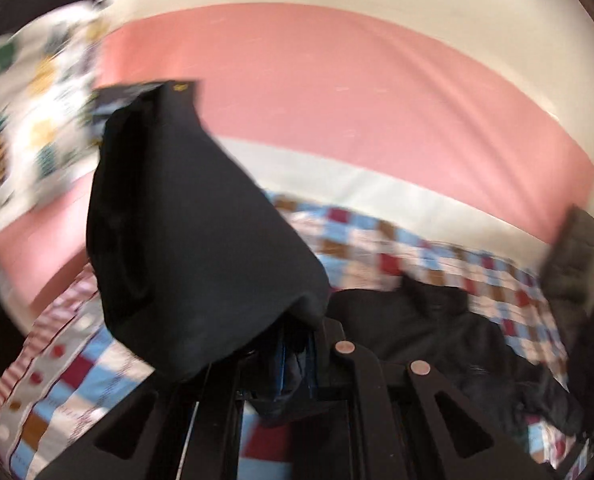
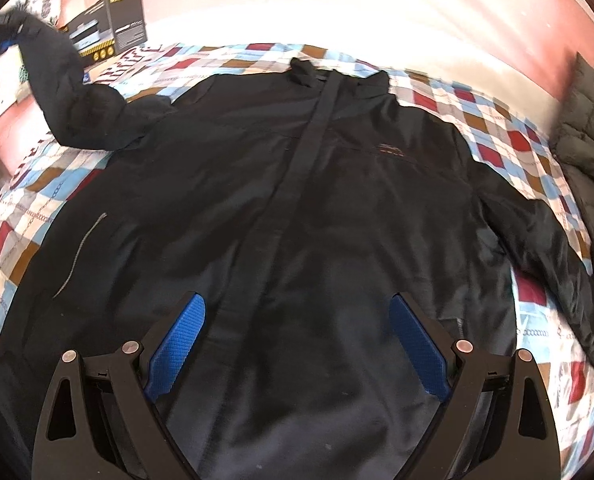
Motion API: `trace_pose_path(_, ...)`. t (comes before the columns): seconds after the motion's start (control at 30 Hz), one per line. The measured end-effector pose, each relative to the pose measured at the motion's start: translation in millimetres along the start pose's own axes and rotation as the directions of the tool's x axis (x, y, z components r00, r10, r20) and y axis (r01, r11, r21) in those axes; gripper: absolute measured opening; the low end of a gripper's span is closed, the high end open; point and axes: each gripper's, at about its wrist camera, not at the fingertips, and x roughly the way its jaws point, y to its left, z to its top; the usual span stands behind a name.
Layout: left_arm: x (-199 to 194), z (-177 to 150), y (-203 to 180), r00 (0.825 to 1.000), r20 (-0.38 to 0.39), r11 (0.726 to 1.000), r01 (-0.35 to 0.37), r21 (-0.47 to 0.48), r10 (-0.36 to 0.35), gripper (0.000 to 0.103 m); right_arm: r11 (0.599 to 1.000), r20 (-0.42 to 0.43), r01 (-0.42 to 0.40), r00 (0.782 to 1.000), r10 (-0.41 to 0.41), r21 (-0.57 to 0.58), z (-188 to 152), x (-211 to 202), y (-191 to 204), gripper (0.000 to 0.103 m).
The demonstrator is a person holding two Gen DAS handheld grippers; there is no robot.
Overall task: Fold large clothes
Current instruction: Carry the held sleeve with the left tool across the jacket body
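Your left gripper has one sleeve lifted; the jacket lies flat, front up.

The black jacket [image 2: 297,208] is spread across the checked quilt [image 2: 489,128], collar at the far end and placket running down the middle toward you, laid out so both sides can fold inward. Your left gripper [image 1: 293,364] is clamped shut on the sleeve [image 1: 185,232], raised off the quilt at the jacket's left shoulder, probably to swing it over the chest. Your right gripper [image 2: 299,354] hangs over the jacket's hem, its blue pads [image 2: 177,344] spread wide, holding nothing. A dark box [image 2: 109,26] sits beyond the lifted sleeve, and a quilted grey garment [image 2: 589,128] lies off the jacket's other shoulder.
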Motion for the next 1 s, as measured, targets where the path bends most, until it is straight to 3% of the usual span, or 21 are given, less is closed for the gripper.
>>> trace_pose_path(0.23,32.7,-5.2,-120.0,0.98,-0.082,0.974,0.189,0.122,-0.18,0.009,0.997,-0.002,0.016,1.0,-0.016,0.079,-8.9,-2.5,-41.4,0.094)
trace_pose_path(0.5,91.2,-79.0,-223.1,0.919,-0.264,0.922,0.345,0.175,-0.293,0.009,0.986,-0.021,0.048,0.999,-0.045,0.159,-23.5,1.1,-88.0,0.094)
trace_pose_path(0.7,143.8,-140.7,-257.9,0.866,-0.407,0.909,0.382,0.168,-0.289,0.013,0.977,-0.049,0.067,0.997,-0.058,0.203,-33.6,10.4,-113.4,0.094)
trace_pose_path(0.83,166.2,-167.5,-270.0,0.808,-0.506,0.897,0.421,0.138,-0.302,0.018,0.971,-0.059,0.065,0.997,-0.053,0.231,-35.0,16.0,-124.0,0.094)
trace_pose_path(0.93,157.0,-169.8,-271.9,0.793,-0.524,0.885,0.442,0.146,-0.31,0.018,0.967,-0.056,0.053,0.998,-0.041,0.251,-32.7,17.2,-129.1,0.094)
trace_pose_path(1.0,139.0,-158.1,-258.9,0.782,-0.505,0.871,0.479,0.113,-0.365,0.023,0.962,-0.043,0.044,0.999,-0.033,0.269,-28.3,16.2,-132.0,0.094)
